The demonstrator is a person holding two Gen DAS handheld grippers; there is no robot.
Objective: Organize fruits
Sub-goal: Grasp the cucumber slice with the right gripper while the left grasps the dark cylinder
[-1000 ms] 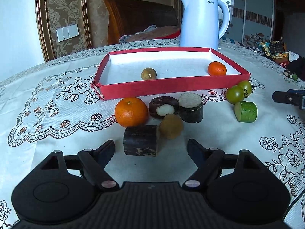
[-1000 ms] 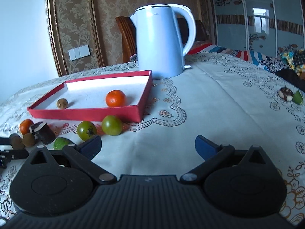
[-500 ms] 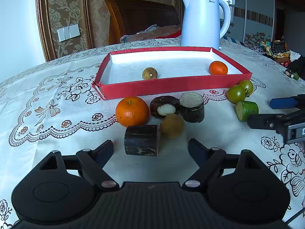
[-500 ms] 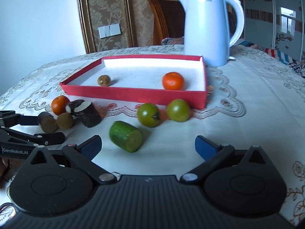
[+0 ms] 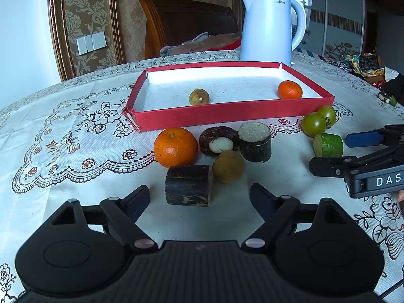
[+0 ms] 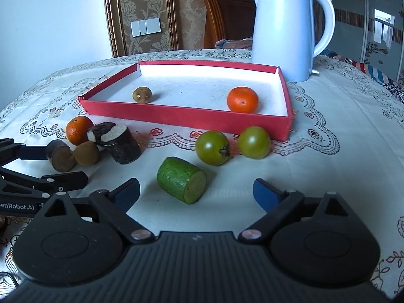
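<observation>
A red tray [image 5: 227,115] [image 6: 176,113] holds a small brown fruit [image 5: 198,97] and a tangerine [image 5: 289,90]. In front of it lie an orange [image 5: 175,147], a cut mangosteen [image 5: 218,143], two dark cane pieces [image 5: 188,188] [image 5: 255,141] and a brown fruit [image 5: 228,166]. My left gripper [image 5: 199,198] is open, just short of the near cane piece. My right gripper [image 6: 196,194] is open, just short of a green cucumber piece [image 6: 181,179]. Two green tomatoes [image 6: 212,147] [image 6: 253,142] lie beyond it.
A white kettle [image 5: 271,25] stands behind the tray. The lace tablecloth [image 5: 75,136] covers the round table. A wooden chair back [image 5: 186,22] is behind the table. Small fruit bits [image 5: 386,97] lie at the far right edge.
The right gripper has swung left and moved in on the cucumber piece, now showing at the right of the left wrist view. The left gripper has barely moved.
</observation>
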